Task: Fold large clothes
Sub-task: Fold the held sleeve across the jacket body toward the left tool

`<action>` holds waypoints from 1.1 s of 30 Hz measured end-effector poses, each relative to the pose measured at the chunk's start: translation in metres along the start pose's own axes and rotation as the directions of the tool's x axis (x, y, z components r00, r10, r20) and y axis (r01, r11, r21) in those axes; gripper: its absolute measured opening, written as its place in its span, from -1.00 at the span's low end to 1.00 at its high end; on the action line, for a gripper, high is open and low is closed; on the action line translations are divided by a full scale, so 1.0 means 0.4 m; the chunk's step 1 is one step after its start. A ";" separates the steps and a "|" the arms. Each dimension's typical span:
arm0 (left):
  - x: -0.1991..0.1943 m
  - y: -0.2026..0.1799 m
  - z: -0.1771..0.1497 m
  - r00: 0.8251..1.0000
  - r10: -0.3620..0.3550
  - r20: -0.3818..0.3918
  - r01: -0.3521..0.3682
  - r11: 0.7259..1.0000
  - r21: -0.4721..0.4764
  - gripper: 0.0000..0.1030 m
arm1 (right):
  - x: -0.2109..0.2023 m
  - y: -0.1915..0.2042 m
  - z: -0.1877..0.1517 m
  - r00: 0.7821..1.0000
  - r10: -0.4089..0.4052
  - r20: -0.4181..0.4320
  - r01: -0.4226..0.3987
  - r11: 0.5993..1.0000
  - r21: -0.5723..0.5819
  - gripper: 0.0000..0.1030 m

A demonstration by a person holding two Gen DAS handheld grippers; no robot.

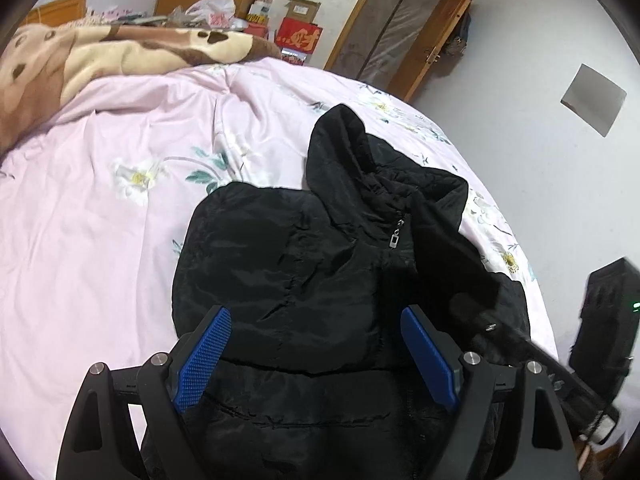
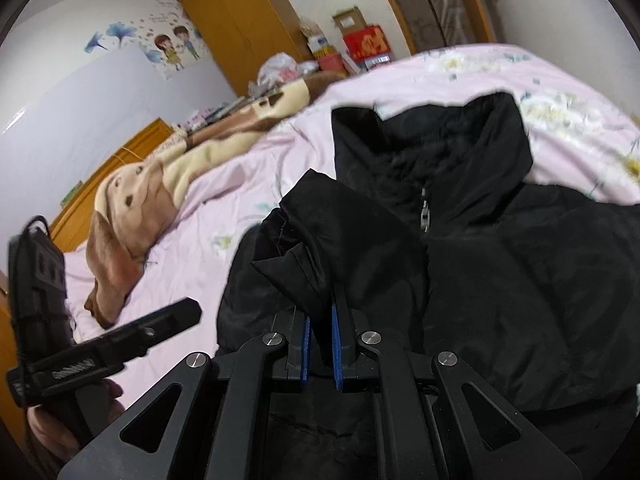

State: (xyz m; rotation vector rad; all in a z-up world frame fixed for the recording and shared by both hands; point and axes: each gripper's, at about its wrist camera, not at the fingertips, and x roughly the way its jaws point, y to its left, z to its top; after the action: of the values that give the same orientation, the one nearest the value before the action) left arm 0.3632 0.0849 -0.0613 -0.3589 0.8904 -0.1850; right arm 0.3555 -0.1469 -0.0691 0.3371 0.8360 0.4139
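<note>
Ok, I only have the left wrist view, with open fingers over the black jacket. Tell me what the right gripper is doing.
Observer: The right gripper is shut on a fold of the black jacket, a cuff-like piece bunched above its fingers.
Operator: Say where that fold sits relative to the zipper.
Observer: In the right wrist view it is left of the zipper pull, nearer the brown blanket.
Operator: Report where my left gripper shows from there.
Observer: The left gripper appears at the lower left of the right wrist view, beside the jacket over the pink sheet.
</note>
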 end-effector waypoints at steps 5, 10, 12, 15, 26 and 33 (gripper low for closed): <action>0.036 0.008 -0.003 1.000 -0.016 -0.023 0.015 1.000 -0.010 0.69 | 0.056 -0.020 -0.030 0.998 0.004 -0.065 -0.003 1.000 0.025 -0.83; 0.074 0.005 0.005 0.996 -0.074 -0.051 0.071 0.996 -0.055 0.68 | 0.076 -0.046 -0.043 0.993 0.017 -0.116 -0.009 0.997 0.076 -0.37; 0.098 -0.005 0.013 0.993 -0.096 -0.074 0.092 0.994 -0.054 0.74 | 0.059 -0.048 -0.043 0.994 0.011 -0.110 -0.003 0.997 0.074 0.07; 0.140 -0.024 0.020 0.987 -0.116 -0.114 0.109 0.992 -0.068 0.74 | 0.012 -0.060 -0.046 0.995 0.027 -0.094 -0.020 0.997 0.077 0.34; 0.281 -0.127 -0.019 0.974 0.027 -0.225 -0.029 1.000 -0.002 0.60 | -0.214 -0.254 -0.073 0.945 -0.328 0.003 0.326 0.938 0.116 0.34; 0.233 -0.174 -0.013 0.987 0.070 -0.144 -0.060 0.996 0.073 -0.85 | -0.243 -0.322 -0.073 0.919 -0.393 0.002 0.384 0.900 0.208 0.34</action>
State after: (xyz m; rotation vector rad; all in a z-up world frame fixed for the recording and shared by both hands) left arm 0.4159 -0.0092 -0.1055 -0.2541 1.0365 -0.1829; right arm 0.3029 -0.3018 -0.0822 0.3571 0.8806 -0.0552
